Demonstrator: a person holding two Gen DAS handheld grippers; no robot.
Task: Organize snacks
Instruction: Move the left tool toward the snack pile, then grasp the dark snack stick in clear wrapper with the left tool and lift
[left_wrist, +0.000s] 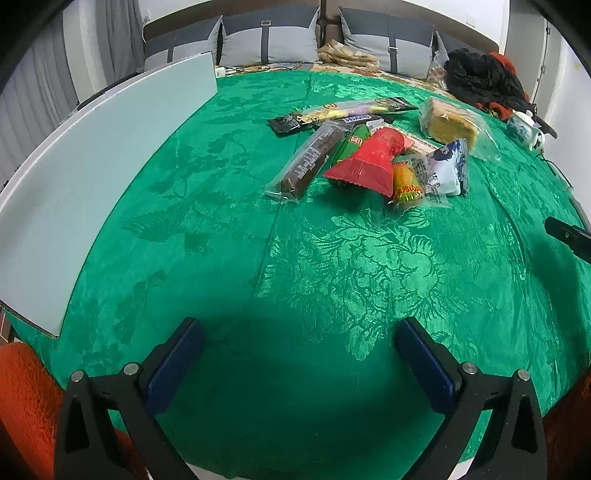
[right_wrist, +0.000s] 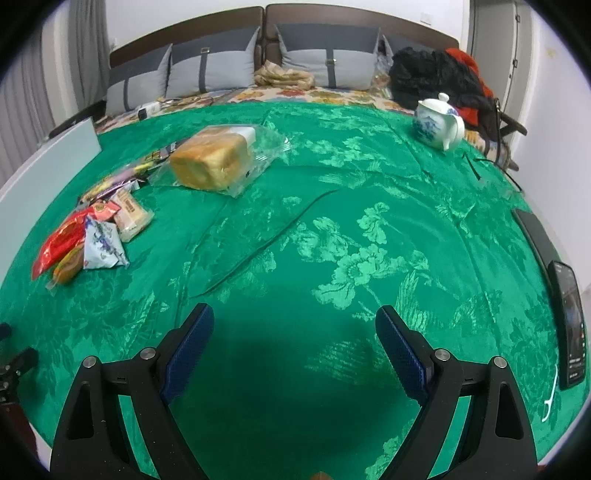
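Both the left claw and right claw hover released, empty, over the green tabletop. Farther off lies the snack pile, the bagged bread just beyond, the teapot far right.

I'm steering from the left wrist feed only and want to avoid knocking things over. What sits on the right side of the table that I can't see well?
Observer: A phone lies flat near the table's right edge, screen lit; your view doesn't show it.
Operator: Anything beside it?
Observer: A small white floss pick lies on the green cloth, just nearer than the phone.
Operator: Is the right gripper holding anything?
Observer: No. The right gripper is open and empty, above bare cloth.
Operator: And the teapot I glimpse at my edge?
Observer: The blue-and-white teapot stands upright with its lid on, at the far right of the table and apart from the bagged bread loaf.
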